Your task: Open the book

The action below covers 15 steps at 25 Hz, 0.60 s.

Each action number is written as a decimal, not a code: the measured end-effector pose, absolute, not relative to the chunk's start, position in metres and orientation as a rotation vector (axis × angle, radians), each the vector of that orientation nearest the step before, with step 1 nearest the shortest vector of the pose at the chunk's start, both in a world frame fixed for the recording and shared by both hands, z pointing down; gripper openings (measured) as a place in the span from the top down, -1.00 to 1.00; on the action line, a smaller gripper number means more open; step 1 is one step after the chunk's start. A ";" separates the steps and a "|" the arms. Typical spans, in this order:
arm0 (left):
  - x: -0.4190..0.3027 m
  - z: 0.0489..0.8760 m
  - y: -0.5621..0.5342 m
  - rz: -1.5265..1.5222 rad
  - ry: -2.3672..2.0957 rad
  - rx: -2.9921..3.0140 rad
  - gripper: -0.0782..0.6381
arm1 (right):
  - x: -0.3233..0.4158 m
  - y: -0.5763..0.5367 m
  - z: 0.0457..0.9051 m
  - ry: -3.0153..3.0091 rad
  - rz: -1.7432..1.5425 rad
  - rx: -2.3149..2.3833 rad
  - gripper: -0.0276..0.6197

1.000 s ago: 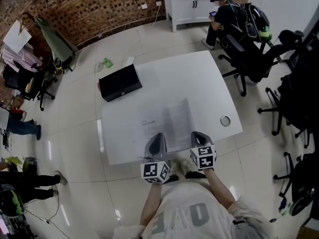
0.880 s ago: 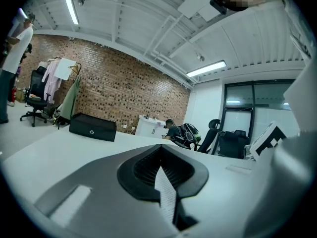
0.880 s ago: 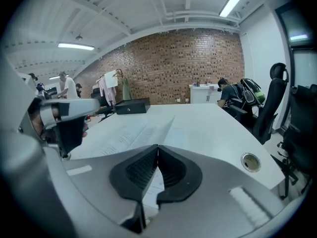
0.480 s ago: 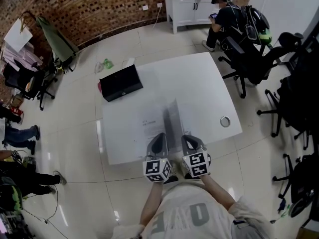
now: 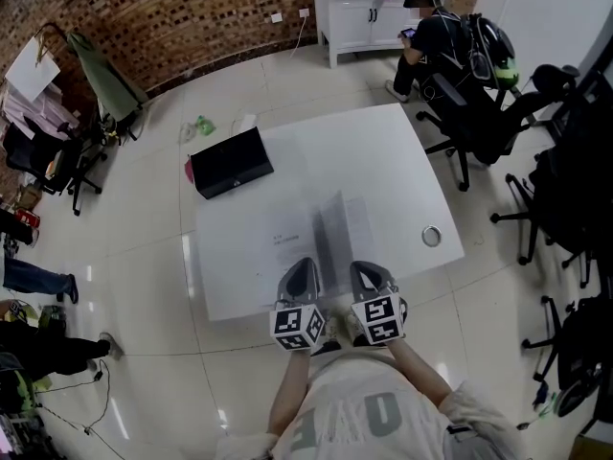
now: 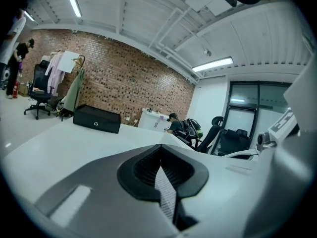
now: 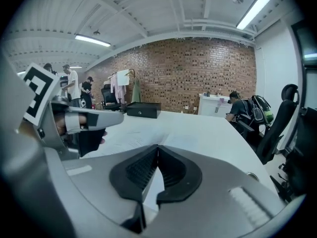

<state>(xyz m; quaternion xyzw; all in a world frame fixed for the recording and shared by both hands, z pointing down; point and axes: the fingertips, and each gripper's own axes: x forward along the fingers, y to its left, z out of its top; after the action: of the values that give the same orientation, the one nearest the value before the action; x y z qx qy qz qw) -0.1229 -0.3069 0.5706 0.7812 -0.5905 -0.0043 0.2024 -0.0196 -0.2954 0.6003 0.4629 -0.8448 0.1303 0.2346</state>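
The book (image 5: pixel 290 238) lies on the white table (image 5: pixel 383 156) just ahead of me, its pale left page flat. One sheet (image 5: pixel 331 226) stands nearly upright over the middle of the book. My right gripper (image 5: pixel 364 272) is shut on that sheet's near edge, and white paper (image 7: pixel 151 185) shows between its closed jaws (image 7: pixel 157 148). Close beside it on the left, my left gripper (image 5: pixel 305 270) is also shut. A thin printed strip of page (image 6: pixel 166 198) is pinched in its jaws (image 6: pixel 161 148).
A black box (image 5: pixel 230 161) sits at the table's far left corner. A round metal cable port (image 5: pixel 432 236) is set into the table near its right edge. Black office chairs (image 5: pixel 498 113) crowd the right side, where a seated person (image 5: pixel 431 27) faces a white cabinet.
My right gripper has swung left toward the left one and risen, lifting the sheet from flat on the right to nearly upright. The left gripper has stayed put.
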 end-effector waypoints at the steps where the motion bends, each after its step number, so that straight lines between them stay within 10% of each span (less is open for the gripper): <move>1: -0.120 0.572 -0.308 -0.012 -1.624 2.175 0.73 | -0.026 -0.293 0.597 -2.338 0.338 1.248 0.90; 15: -0.080 0.599 -0.321 -0.001 -1.201 2.061 0.34 | -0.070 -0.267 0.597 -2.374 0.158 1.070 0.90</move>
<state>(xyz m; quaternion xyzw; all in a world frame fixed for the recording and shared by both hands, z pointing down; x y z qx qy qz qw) -0.0804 -0.3214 0.5991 0.8029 -0.4680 -0.0006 0.3692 -0.0699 -0.2666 0.5968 0.3957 -0.8779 0.0583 0.2633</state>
